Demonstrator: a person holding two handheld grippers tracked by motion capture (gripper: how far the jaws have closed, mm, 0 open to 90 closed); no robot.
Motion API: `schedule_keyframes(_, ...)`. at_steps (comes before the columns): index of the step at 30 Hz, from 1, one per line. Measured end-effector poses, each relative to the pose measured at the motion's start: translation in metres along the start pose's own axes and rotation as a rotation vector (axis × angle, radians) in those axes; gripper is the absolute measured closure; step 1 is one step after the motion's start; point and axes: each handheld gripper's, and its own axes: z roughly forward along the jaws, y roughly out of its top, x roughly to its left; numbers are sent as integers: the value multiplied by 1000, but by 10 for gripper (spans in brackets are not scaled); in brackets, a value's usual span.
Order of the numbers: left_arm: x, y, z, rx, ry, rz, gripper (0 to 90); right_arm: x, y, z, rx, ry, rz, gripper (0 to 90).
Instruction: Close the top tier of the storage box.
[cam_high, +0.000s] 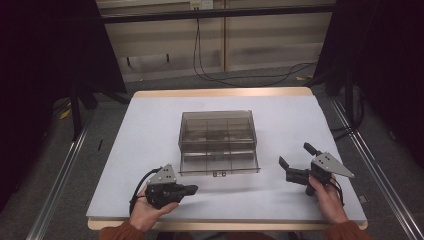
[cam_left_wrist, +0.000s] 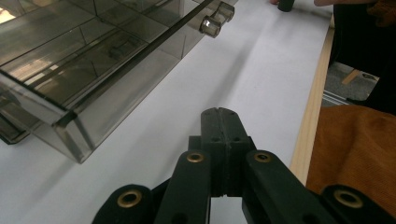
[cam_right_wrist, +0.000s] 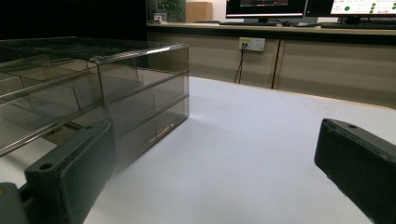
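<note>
- Looking from the high view: clear drawer box sits mid-surface, long side across, between both hands; right gripper has its jaws spread, angled toward it.
- Left gripper view: left gripper clenched empty, box up-left, its knobs ahead.
- Right gripper view: box off left.

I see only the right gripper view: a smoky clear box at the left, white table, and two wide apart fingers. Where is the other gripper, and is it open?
Observer: The left gripper lies near the table's front edge, left of the box. Its fingers are pressed together, holding nothing.
Operator: Does the box have a drawer?
Observer: Yes. In the high view the bottom drawer sticks out toward the person.
Operator: Has it handles?
Observer: The left gripper view shows two small clear knobs on the drawer front.
</note>
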Motion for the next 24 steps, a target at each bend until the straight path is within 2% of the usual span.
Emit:
schedule_keyframes(9,-2,6,7,14,-14,23,900,0,0,0,0,0,-1,0)
schedule_keyframes(12,-3,8,9,13,-12,15,900,0,0,0,3,-2,1,0)
schedule_keyframes(15,-3,10,10,24,-8,28,900,0,0,0,1,0,0,0)
schedule_keyframes(24,-5,16,15,11,-26,42,900,0,0,0,2,-3,-1,0)
